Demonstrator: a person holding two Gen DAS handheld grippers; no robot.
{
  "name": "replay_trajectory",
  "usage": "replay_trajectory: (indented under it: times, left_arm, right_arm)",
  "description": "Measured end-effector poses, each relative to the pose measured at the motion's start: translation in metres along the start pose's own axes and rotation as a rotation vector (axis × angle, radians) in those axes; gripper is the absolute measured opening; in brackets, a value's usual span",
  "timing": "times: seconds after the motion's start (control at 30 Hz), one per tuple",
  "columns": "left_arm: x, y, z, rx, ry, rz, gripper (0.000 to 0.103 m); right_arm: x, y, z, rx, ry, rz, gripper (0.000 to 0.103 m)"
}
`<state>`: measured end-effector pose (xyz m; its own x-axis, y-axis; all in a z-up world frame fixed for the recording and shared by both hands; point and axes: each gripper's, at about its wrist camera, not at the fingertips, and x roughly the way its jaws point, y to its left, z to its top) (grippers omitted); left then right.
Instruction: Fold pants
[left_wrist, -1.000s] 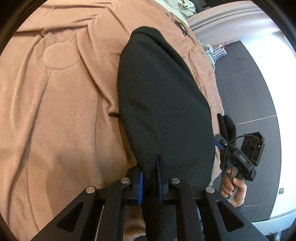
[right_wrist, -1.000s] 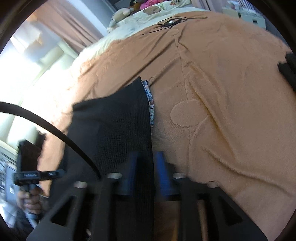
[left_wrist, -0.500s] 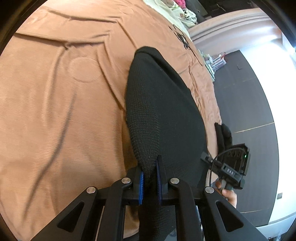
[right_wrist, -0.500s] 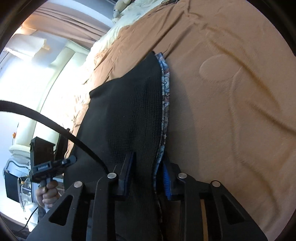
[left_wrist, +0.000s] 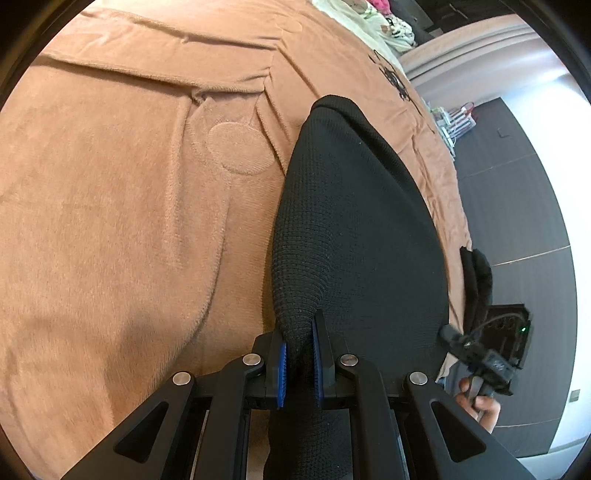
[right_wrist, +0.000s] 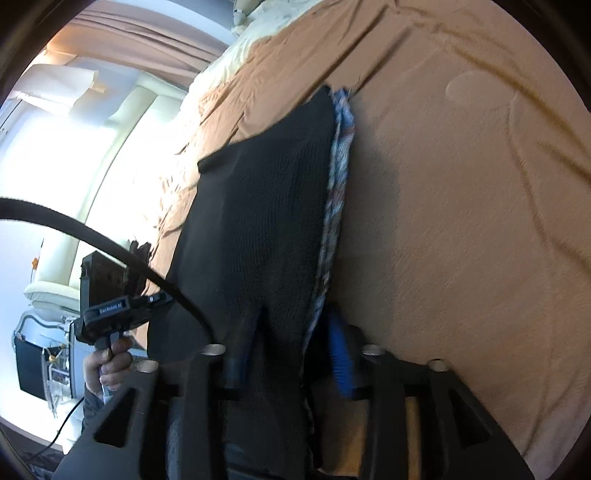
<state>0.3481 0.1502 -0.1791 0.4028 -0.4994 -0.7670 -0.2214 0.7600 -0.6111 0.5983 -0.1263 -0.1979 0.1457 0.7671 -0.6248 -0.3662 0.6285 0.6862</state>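
The black knit pants (left_wrist: 354, 221) hang stretched between both grippers above the tan bed cover (left_wrist: 110, 221). My left gripper (left_wrist: 298, 343) is shut on one bunched edge of the pants. My right gripper (right_wrist: 295, 332) is shut on the other edge, where a blue patterned waistband lining (right_wrist: 340, 155) shows beside the black fabric (right_wrist: 258, 221). The right gripper with its hand shows in the left wrist view (left_wrist: 487, 362); the left one shows in the right wrist view (right_wrist: 107, 314). The far end of the pants rests on the bed.
The tan cover (right_wrist: 461, 221) has folds and a stitched circle (left_wrist: 240, 147). Another dark garment (left_wrist: 476, 273) hangs at the bed's edge. Pillows and soft toys (left_wrist: 373, 22) lie at the head. A dark floor (left_wrist: 517, 206) and a small rack (left_wrist: 454, 122) lie beyond.
Both grippers kept their hold and moved along the bed; the pants are pulled further over the cover, and the stitched circle now lies close beside the left edge of the pants.
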Motion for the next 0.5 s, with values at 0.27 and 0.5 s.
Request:
replay_trajectory:
  times: [0.27,0.5]
  left_arm:
    - [0.003,-0.001,0.001,-0.002,0.006,0.005,0.012]
    - [0.006,-0.003,0.003,-0.001,0.018,0.007,0.013]
  right_arm:
    - [0.003,-0.036,0.033,0.117,-0.020,0.132,0.079]
    - [0.025,-0.049,0.049,0.147,0.022,0.193,0.078]
